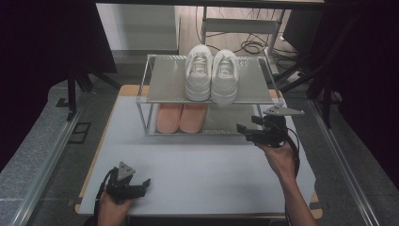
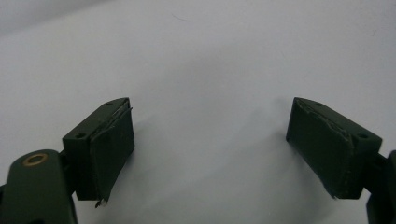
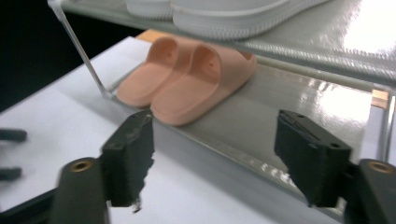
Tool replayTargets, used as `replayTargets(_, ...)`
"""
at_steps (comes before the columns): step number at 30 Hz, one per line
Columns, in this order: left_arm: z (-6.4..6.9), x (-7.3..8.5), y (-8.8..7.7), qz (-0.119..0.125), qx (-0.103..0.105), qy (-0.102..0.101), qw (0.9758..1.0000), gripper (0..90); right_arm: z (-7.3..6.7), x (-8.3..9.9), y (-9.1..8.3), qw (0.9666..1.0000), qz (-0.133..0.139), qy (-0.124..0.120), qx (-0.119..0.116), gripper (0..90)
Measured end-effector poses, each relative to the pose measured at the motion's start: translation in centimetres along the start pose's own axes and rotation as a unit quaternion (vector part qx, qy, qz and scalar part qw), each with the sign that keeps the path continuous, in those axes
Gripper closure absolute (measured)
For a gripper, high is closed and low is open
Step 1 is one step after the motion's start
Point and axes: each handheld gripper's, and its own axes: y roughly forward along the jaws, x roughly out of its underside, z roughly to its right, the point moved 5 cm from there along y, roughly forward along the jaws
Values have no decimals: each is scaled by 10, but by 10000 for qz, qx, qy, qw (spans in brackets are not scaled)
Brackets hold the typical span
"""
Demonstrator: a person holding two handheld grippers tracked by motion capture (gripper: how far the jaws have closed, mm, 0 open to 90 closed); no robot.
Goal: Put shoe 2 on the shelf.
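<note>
A pair of white sneakers [image 1: 211,73] stands on the top shelf of a small metal rack [image 1: 164,84]; their soles [image 3: 224,16] run along the top of the right gripper view. A pair of peach slides [image 1: 181,117] lies on the lower shelf at its left part, also seen as slides [image 3: 187,81]. My right gripper [image 1: 244,132] hovers open in front of the rack's right half, jaws wide apart and empty [image 3: 215,158]. My left gripper [image 1: 143,184] rests low near the table's front left, open over the bare mat [image 2: 210,144].
The rack stands at the back of a pale grey mat [image 1: 197,165] on a wooden table. The lower shelf [image 3: 289,112] is bare to the right of the slides. Metal rails [image 1: 47,160] flank the table, and cables [image 1: 249,46] lie on the floor behind.
</note>
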Motion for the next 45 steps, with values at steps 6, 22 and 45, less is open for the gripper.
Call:
replayTargets(6, 0, 0, 0, -15, 6, 14, 10000, 149, 2, 17, -11, 9995, -81, -295, 62, 151)
replayTargets(22, 0, 0, 0, -29, 23, -14, 10000, 150, 19, 82, -40, 9967, -415, -594, 377, 12)
replayTargets(45, -1, 0, 0, -40, 30, -27, 10000, 150, 35, 189, -1, 9908, -1197, -244, 577, 6)
